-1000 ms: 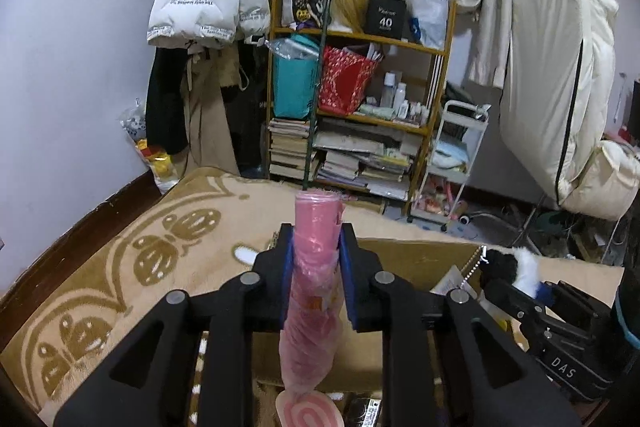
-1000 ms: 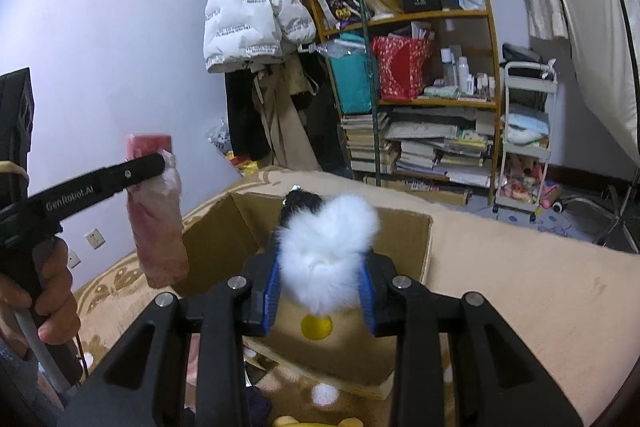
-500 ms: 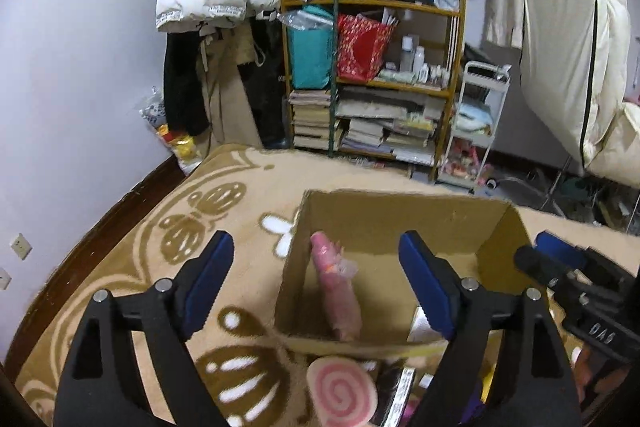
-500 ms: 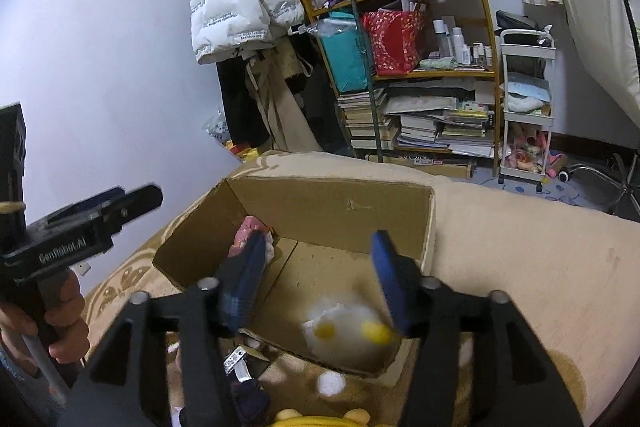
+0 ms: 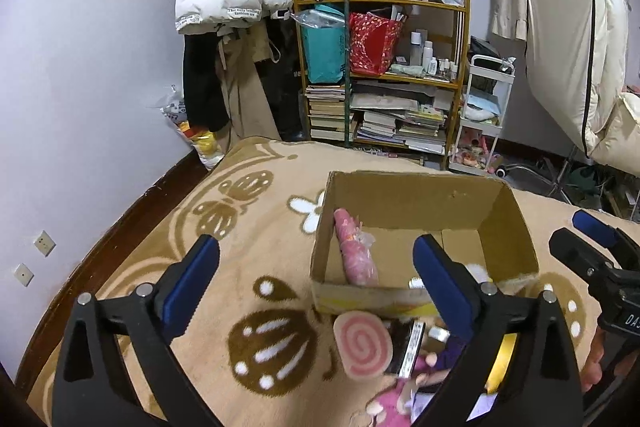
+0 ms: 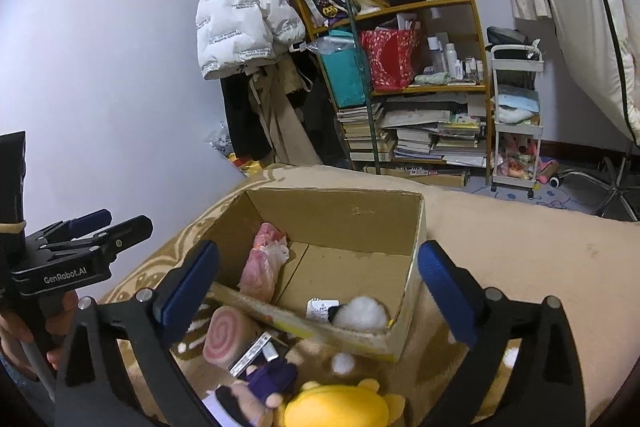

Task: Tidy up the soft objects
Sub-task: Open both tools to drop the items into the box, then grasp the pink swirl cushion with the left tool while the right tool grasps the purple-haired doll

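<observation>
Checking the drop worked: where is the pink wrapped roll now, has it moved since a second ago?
Yes. The pink wrapped roll went from between the left tool's jaws, which have just been opening, down into the cardboard box, against its left wall.

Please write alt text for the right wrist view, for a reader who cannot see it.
The right gripper, fingers open and empty, hangs over a cardboard box holding a pink wrapped toy and a white fluffy toy. More plush toys lie in front on the patterned blanket.

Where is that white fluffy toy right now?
The white fluffy toy lies inside the cardboard box, in its near right corner in the right wrist view, beside a paper tag and across from the pink bundle.
</observation>
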The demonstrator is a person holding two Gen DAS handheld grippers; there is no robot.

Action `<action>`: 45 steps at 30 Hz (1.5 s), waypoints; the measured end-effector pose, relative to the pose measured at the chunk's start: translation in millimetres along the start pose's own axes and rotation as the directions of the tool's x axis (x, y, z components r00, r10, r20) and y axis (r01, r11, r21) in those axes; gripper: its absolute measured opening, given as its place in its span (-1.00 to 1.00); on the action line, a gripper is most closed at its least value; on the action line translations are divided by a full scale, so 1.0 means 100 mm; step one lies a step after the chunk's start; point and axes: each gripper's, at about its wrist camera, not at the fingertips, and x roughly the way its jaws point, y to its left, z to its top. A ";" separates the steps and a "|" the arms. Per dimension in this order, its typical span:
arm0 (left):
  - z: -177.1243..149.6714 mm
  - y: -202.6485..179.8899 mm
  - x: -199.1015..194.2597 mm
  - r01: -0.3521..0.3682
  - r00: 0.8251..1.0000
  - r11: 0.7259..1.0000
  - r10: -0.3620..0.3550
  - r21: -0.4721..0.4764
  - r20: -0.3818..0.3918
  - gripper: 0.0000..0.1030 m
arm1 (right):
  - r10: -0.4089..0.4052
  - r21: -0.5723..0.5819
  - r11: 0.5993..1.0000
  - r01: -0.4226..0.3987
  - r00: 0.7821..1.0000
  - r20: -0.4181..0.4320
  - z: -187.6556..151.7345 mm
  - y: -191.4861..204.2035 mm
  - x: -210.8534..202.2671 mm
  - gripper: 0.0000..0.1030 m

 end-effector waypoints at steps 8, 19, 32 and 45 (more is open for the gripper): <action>-0.14 0.12 -0.27 -0.011 0.999 1.000 0.011 -0.005 -0.039 0.89 | 0.002 -0.012 1.000 -0.002 1.000 0.000 -0.11 0.16 -0.30 1.00; -0.36 0.33 -0.47 -0.037 0.995 0.998 0.033 -0.041 -0.093 0.96 | 0.001 -0.061 0.998 -0.003 0.999 -0.043 -0.27 0.41 -0.48 1.00; -0.55 0.41 -0.19 0.001 0.976 0.999 -0.011 -0.049 -0.219 0.96 | -0.020 -0.166 0.986 -0.005 0.989 -0.149 -0.51 0.61 -0.29 1.00; -0.68 0.31 0.30 0.074 0.932 0.997 -0.077 -0.022 -0.355 0.96 | -0.032 -0.206 0.978 -0.029 0.957 -0.289 -0.76 0.61 0.08 1.00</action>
